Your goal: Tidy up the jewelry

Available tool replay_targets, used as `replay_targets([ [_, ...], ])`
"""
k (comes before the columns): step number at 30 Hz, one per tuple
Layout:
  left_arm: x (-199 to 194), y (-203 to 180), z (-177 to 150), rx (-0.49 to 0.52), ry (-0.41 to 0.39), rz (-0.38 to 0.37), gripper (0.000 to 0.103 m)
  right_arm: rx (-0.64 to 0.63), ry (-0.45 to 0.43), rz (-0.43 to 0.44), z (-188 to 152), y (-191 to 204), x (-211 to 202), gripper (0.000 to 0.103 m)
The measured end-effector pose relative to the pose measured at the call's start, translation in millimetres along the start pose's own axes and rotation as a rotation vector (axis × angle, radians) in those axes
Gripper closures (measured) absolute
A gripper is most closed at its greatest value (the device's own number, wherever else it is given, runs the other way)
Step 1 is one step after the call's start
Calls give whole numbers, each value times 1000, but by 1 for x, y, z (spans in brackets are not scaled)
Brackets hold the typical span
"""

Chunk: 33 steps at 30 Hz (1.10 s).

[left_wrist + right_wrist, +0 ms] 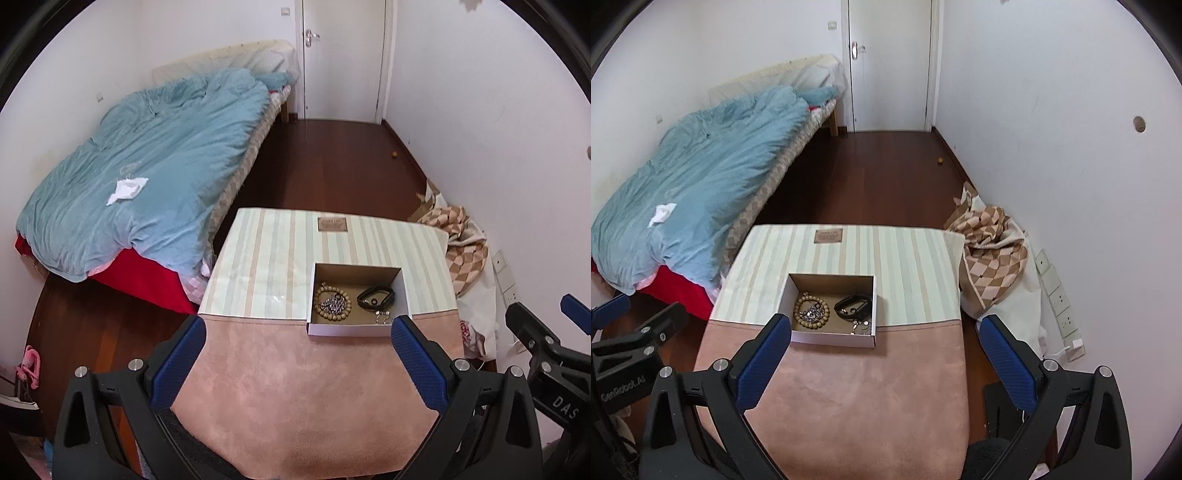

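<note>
A shallow cardboard box sits on a cloth-covered table, pink near me and striped farther off. In the box lie a wooden bead bracelet with a silver chain inside its ring, a black band and a small silver piece. My left gripper is open and empty, just short of the box. My right gripper is open and empty, its left finger beside the box's near left corner.
A bed with a blue quilt stands left of the table. A checked cloth heap lies at the right by the wall. Dark wooden floor runs to a white door.
</note>
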<state>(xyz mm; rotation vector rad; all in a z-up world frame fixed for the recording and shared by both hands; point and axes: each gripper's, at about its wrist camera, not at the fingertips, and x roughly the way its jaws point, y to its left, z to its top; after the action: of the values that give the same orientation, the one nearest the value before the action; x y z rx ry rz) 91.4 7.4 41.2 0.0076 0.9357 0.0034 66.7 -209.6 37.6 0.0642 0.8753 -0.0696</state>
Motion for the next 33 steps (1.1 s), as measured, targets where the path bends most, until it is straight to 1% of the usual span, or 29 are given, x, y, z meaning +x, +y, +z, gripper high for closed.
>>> replay_targets([
  [5, 18, -3, 3, 7, 43, -6, 1, 3, 51, 2, 8, 0, 24, 0],
  [12, 31, -4, 4, 2, 76, -12, 1, -11, 81, -15, 10, 2, 38, 0],
  [33, 33, -4, 6, 8, 67, -1, 1, -22, 88, -13, 6, 3, 36, 0],
])
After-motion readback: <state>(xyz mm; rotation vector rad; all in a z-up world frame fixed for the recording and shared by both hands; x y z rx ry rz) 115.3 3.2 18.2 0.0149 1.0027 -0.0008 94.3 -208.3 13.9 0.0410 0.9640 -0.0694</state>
